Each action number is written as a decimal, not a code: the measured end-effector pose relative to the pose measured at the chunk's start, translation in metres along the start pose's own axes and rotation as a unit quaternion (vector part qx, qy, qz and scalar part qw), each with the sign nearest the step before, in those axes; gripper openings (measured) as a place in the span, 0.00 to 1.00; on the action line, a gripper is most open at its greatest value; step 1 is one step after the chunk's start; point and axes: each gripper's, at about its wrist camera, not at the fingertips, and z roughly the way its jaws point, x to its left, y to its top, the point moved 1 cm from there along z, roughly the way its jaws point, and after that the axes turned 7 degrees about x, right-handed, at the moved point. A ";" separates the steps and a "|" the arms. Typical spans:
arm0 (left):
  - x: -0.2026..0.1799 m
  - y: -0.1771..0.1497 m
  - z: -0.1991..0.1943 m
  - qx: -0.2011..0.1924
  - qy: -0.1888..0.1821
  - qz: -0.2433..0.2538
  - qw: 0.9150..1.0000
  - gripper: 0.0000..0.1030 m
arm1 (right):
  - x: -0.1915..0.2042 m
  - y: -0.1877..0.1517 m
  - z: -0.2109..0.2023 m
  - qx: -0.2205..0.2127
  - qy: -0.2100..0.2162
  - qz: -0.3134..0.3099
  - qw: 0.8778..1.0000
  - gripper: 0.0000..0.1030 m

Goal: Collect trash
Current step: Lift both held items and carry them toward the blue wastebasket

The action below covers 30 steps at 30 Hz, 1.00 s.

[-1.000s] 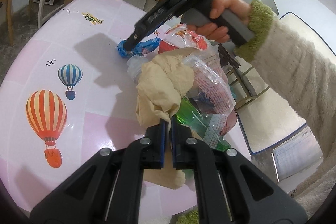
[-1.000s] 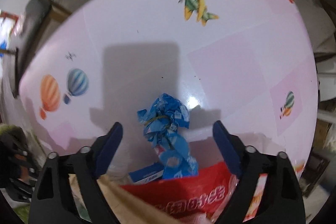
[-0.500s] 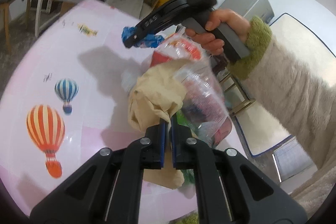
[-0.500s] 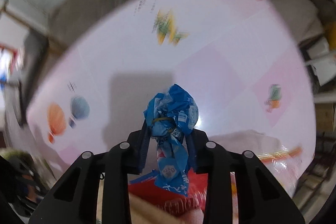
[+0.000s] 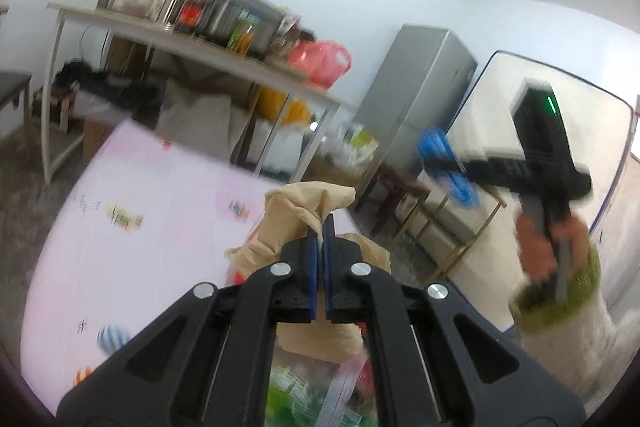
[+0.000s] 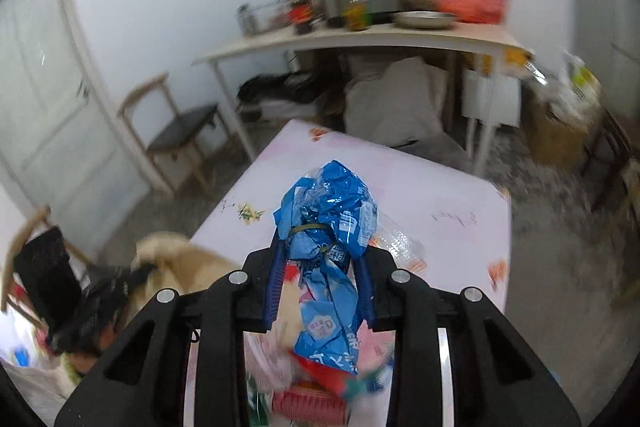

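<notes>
Moved since a second ago: right gripper, then open around the blue wrapper on the pink table, now clear of the tabletop with the wrapper carried up; both cameras now look over the table toward the far shelf instead of down on it.

Item 1, right gripper. Jaws partly closed, pads pressing both sides of the crumpled blue wrapper, which is bound by a thin band and hangs down between the fingers. In the left view the gripper shows off to the right, beyond the table edge, worked by a hand in a green cuff; that part is motion-blurred.

Item 2, left gripper. Jaws all but shut, pinching a fold of the tan paper bag. Bag lifted; clear and coloured packaging shows beneath it, blurred.

Item 3, table. Pink top with balloon and plane prints. No loose trash visible on the part in view; the near edge is hidden behind the grippers.

Status, judged. Picking up appears done or nearly so: wrapper in one grip, bag bundle in the other. Remaining: carry both to a bin or sack. No bin can be identified in either view, so the drop-off place cannot be told.
</notes>
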 end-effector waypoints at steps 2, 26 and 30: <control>-0.009 0.009 0.005 -0.013 -0.001 0.006 1.000 0.01 | -0.020 -0.024 -0.022 -0.013 0.005 0.038 0.999 0.30; -0.076 0.062 -0.139 -0.200 0.036 0.030 0.979 0.01 | -0.032 -0.118 -0.052 -0.036 0.091 0.145 0.985 0.30; -0.076 0.058 -0.167 -0.212 0.048 0.023 0.976 0.01 | -0.020 -0.118 -0.053 -0.036 0.105 0.135 0.985 0.30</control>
